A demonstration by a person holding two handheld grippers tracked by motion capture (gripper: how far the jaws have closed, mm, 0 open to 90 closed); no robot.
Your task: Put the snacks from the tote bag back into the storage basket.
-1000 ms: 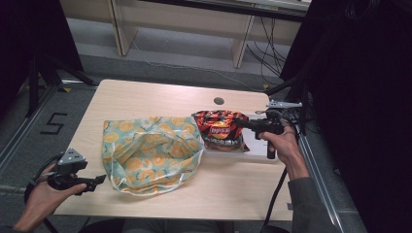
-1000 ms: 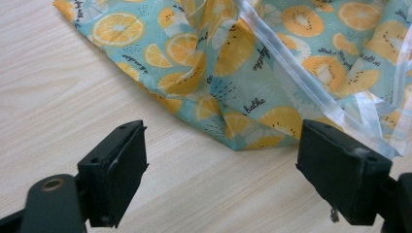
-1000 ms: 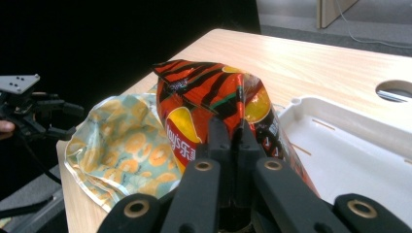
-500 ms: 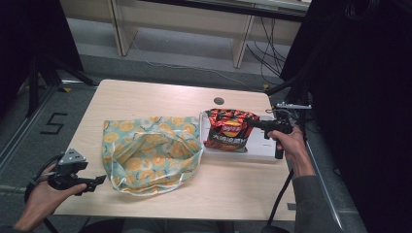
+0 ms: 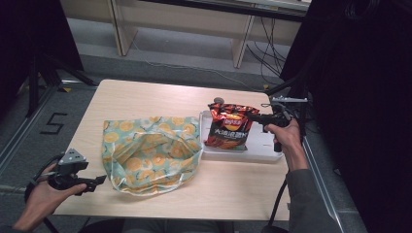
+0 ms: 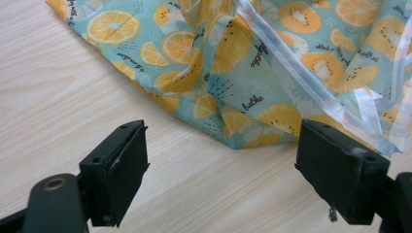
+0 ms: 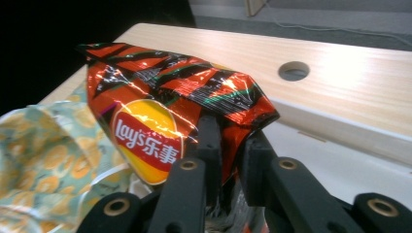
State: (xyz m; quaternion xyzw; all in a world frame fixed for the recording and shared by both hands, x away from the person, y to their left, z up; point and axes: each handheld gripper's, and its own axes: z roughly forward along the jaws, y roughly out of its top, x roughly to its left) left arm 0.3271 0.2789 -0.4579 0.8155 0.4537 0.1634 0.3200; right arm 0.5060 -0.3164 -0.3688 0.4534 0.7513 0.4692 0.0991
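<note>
Chip bag: light, crinkly, slippery foil, contents fragile; stands on the white tray at the table's right, best held by its flat side seam, where the right gripper has just been easing apart, seam between its jaws. Left gripper: jaws wide apart, empty, beside the open fruit-print bag; bare table behind, edge near.

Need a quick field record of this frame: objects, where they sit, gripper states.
held item: chip bag, edge between the right gripper jaws, which have just been opening
under it: white tray
target: fruit-print bag, mouth open, on table
left gripper: open, jaws apart beside the bag's corner, holding nothing
</note>
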